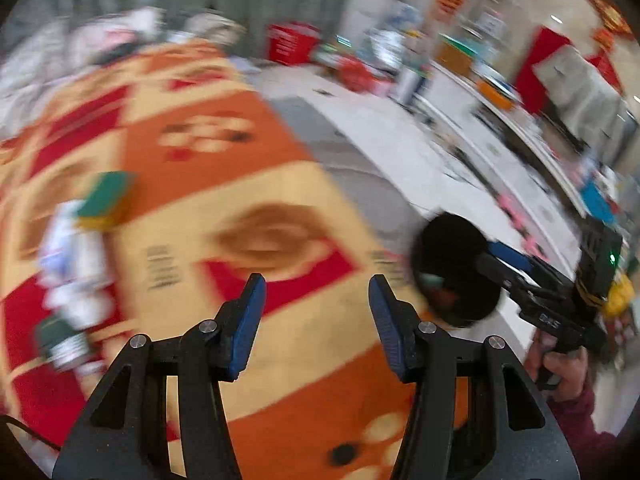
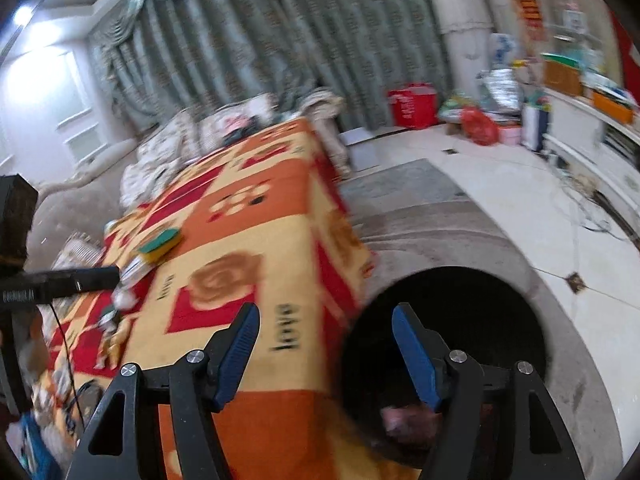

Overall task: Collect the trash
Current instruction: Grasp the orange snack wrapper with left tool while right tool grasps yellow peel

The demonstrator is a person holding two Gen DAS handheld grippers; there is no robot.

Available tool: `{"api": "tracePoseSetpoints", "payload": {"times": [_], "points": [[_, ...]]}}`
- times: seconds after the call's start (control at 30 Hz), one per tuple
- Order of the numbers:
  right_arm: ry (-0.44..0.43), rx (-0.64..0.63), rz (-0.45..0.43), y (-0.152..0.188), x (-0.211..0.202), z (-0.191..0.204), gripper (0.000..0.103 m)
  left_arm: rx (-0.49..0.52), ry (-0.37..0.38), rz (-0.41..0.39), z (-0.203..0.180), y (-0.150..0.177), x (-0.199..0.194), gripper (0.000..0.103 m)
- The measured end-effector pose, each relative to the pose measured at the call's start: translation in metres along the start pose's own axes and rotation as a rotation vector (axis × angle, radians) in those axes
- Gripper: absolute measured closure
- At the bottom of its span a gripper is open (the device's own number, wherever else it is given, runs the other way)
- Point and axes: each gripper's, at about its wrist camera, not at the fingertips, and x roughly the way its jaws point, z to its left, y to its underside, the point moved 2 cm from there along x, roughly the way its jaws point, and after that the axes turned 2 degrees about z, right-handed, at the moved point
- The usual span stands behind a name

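Note:
A table under an orange, red and yellow cloth [image 1: 256, 184] [image 2: 256, 216] fills both views. On its left part lie a green-and-yellow sponge [image 1: 106, 200] [image 2: 160, 244] and crumpled white wrappers [image 1: 76, 264] [image 2: 126, 298]. My left gripper [image 1: 318, 300] hangs open above the cloth with nothing between its fingers. A black trash bin [image 1: 456, 272] [image 2: 448, 360] stands on the floor at the table's right edge, with something pinkish [image 2: 400, 420] inside. My right gripper [image 2: 326, 320] [image 1: 496, 258] is open and empty, straddling the table corner and the bin's mouth.
A sofa piled with cloth [image 2: 192, 136] sits beyond the table, in front of grey curtains. A red box [image 2: 412, 106], bags and a white cabinet [image 2: 592, 140] line the far right. A grey rug [image 2: 420, 216] covers the floor by the bin. A person's hand [image 1: 560, 364] holds the right gripper.

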Motion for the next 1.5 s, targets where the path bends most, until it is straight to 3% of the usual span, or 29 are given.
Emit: {"api": "tracePoseSetpoints", "payload": {"times": [0.2,0.4,0.5,0.63,0.77,0.87,0.93,1.0,1.3,1.33,1.37,1.43,1.5], "points": [[-0.102,-0.115,0.087,0.010,0.036,0.079,0.036,-0.159,-0.168,-0.038,0.108,0.049,-0.051,0.051],[-0.234,-0.184,0.210,0.029,0.082,0.164,0.036,-0.258,-0.279,-0.017,0.169,0.102,-0.058,0.051],[-0.285,-0.242,0.231,0.038,0.105,0.211,0.037,-0.321,-0.266,0.005,0.190,0.123,-0.049,0.051],[-0.333,-0.334,0.265,0.047,0.134,0.270,0.054,-0.359,-0.237,0.040,0.204,0.138,-0.034,0.051],[-0.334,-0.397,0.329,0.055,0.170,0.307,0.058,-0.382,-0.216,0.050,0.210,0.142,-0.031,0.051],[-0.314,-0.432,0.366,0.062,0.189,0.320,0.064,-0.393,-0.213,0.041,0.216,0.142,-0.032,0.051],[-0.310,-0.437,0.400,0.068,0.203,0.322,0.078,-0.406,-0.198,0.041,0.218,0.142,-0.028,0.051],[-0.314,-0.439,0.410,0.070,0.209,0.322,0.085,-0.417,-0.176,0.053,0.218,0.141,-0.019,0.051],[-0.283,-0.411,0.288,0.047,0.160,0.283,0.086,-0.381,-0.144,0.124,0.200,0.128,0.037,0.052],[-0.279,-0.403,0.285,0.044,0.155,0.276,0.086,-0.367,-0.158,0.097,0.198,0.125,0.037,0.052],[-0.274,-0.395,0.282,0.043,0.152,0.270,0.086,-0.355,-0.159,0.099,0.197,0.123,0.040,0.057],[-0.264,-0.384,0.273,0.042,0.144,0.259,0.086,-0.334,-0.171,0.109,0.196,0.119,0.042,0.085],[-0.254,-0.376,0.262,0.041,0.138,0.250,0.086,-0.334,-0.155,0.123,0.197,0.118,0.043,0.089]]}}
